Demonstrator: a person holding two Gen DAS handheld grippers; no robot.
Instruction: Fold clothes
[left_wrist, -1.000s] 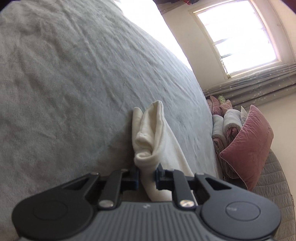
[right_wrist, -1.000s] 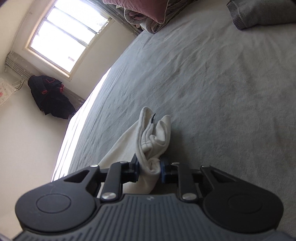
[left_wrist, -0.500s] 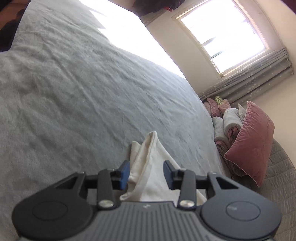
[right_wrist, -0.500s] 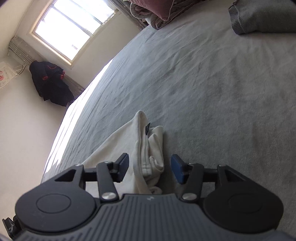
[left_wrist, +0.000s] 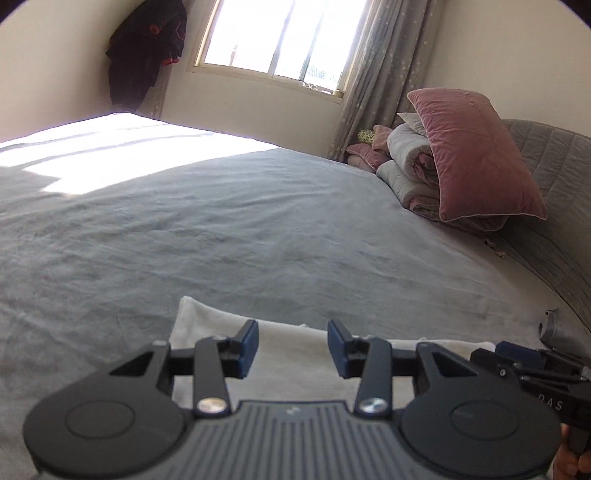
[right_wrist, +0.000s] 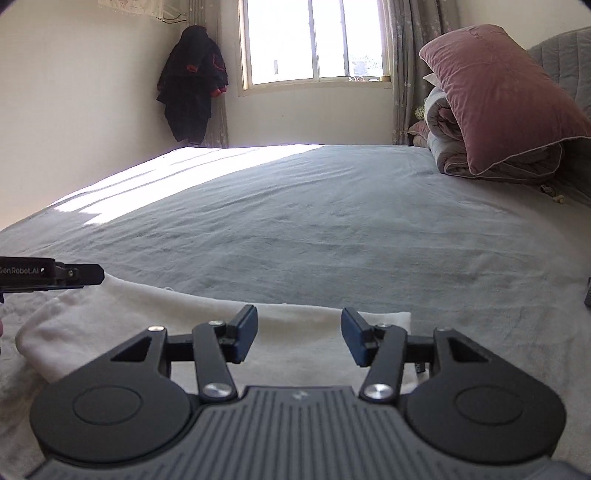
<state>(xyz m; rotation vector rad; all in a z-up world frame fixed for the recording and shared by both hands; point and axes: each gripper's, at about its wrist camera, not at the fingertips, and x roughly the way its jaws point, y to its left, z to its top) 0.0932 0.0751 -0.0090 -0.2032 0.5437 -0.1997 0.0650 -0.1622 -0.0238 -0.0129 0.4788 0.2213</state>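
Note:
A cream-white garment (left_wrist: 291, 343) lies flat on the grey bed (left_wrist: 258, 240), folded into a wide band; it also shows in the right wrist view (right_wrist: 147, 317). My left gripper (left_wrist: 291, 349) is open and empty, just above the garment's left part. My right gripper (right_wrist: 299, 339) is open and empty above the garment's right part. The right gripper shows at the right edge of the left wrist view (left_wrist: 532, 365). The left gripper's finger (right_wrist: 79, 275) pokes in at the left of the right wrist view.
A pink pillow (left_wrist: 476, 155) leans on rolled bedding (left_wrist: 410, 166) by the grey headboard (left_wrist: 554, 158). A dark coat (right_wrist: 192, 81) hangs beside the window (right_wrist: 314, 40). A grey garment's corner (left_wrist: 548, 325) lies at the right. Sunlight falls on the bed's far side.
Both grippers let go of the white garment, opened and drew back level. The garment now lies flat on the bed instead of bunched between the jaws.

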